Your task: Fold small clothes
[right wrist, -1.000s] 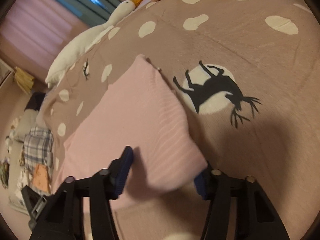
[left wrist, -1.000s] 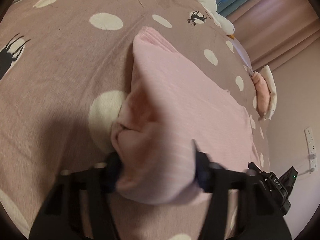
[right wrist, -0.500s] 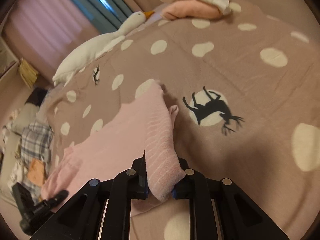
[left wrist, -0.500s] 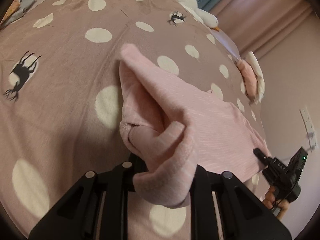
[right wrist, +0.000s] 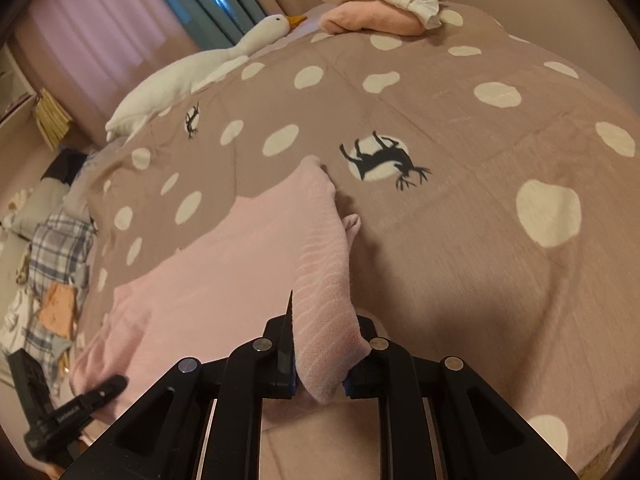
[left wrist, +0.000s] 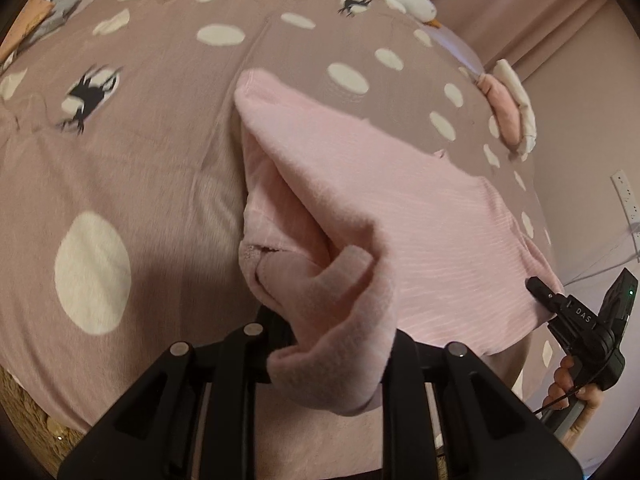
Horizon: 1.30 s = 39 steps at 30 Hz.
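A pink ribbed garment [left wrist: 400,208] lies on the mauve spotted bedspread [left wrist: 140,168], its near edge lifted. My left gripper [left wrist: 332,364] is shut on a bunched corner of it, which drapes over the jaws. My right gripper [right wrist: 320,376] is shut on the other near corner [right wrist: 324,312]. The garment [right wrist: 224,264] stretches between the two grippers, far end resting on the bed. The right gripper shows in the left wrist view [left wrist: 576,320], and the left gripper shows in the right wrist view [right wrist: 68,412].
A stack of folded pink and white clothes [right wrist: 380,12] sits at the far edge of the bed. A white plush goose [right wrist: 208,64] lies along the far side. Plaid fabric and clutter [right wrist: 52,248] lie off the left side. A wall socket [left wrist: 624,196] is at the right.
Both grippers went from open around the garment's near edge to shut on its corners, then lifted and drew them back, raising the near edge off the bedspread.
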{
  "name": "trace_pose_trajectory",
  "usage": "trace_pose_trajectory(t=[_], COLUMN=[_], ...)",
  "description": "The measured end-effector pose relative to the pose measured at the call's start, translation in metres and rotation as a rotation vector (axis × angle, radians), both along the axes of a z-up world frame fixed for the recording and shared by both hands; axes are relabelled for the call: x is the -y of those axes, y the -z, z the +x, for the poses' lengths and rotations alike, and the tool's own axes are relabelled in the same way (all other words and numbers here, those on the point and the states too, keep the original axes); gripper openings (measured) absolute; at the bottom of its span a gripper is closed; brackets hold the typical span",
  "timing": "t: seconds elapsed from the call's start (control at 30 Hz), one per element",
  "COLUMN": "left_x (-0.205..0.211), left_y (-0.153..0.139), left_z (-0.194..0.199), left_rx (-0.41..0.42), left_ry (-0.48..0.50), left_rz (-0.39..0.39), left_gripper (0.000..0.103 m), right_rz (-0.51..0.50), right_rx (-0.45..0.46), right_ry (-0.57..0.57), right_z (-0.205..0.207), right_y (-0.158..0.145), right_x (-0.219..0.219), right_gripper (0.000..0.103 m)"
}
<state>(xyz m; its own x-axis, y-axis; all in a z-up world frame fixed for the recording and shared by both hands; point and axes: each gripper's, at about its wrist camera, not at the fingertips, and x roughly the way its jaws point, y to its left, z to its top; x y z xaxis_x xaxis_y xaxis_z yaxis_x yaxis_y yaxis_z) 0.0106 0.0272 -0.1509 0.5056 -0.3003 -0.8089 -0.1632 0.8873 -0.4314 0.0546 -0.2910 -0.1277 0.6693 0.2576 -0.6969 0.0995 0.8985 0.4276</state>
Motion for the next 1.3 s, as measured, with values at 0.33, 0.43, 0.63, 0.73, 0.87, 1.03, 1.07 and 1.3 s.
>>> trace_pose_trajectory(t=[0.33, 0.43, 0.63, 0.73, 0.87, 1.03, 1.07, 1.3], left_x=[-0.013, -0.018, -0.024, -0.029, -0.037, -0.031, -0.027, 0.019], left_y=[0.009, 0.007, 0.004, -0.009, -0.030, -0.052, -0.054, -0.046], left_z=[-0.009, -0.014, -0.023, -0.029, -0.036, -0.034, -0.032, -0.010], left_rx=[-0.056, -0.062, -0.087, -0.082, -0.035, 0.048, 0.059, 0.059], left_ry=[-0.017, -0.025, -0.040, -0.053, -0.083, -0.069, -0.057, 0.077], left_rz=[-0.017, -0.024, -0.020, 0.007, 0.008, 0.021, 0.012, 0.017], left_gripper=[0.035, 0.037, 0.037, 0.037, 0.032, 0.032, 0.032, 0.032], right_rz=[-0.025, -0.025, -0.034, -0.036, -0.038, -0.046, -0.049, -0.060], right_rx=[-0.063, -0.065, -0.075, -0.080, -0.082, -0.074, -0.074, -0.070], right_ry=[0.015, 0.015, 0.020, 0.025, 0.026, 0.031, 0.031, 0.036], right_z=[0.000, -0.001, -0.001, -0.001, -0.001, -0.002, -0.002, -0.003], right_y=[0.019, 0.019, 0.021, 0.022, 0.022, 0.020, 0.020, 0.017], right_x=[-0.002, -0.002, -0.004, -0.004, -0.004, -0.005, -0.005, -0.008], right_gripper=[0.017, 0.017, 0.017, 0.017, 0.017, 0.017, 0.017, 0.017])
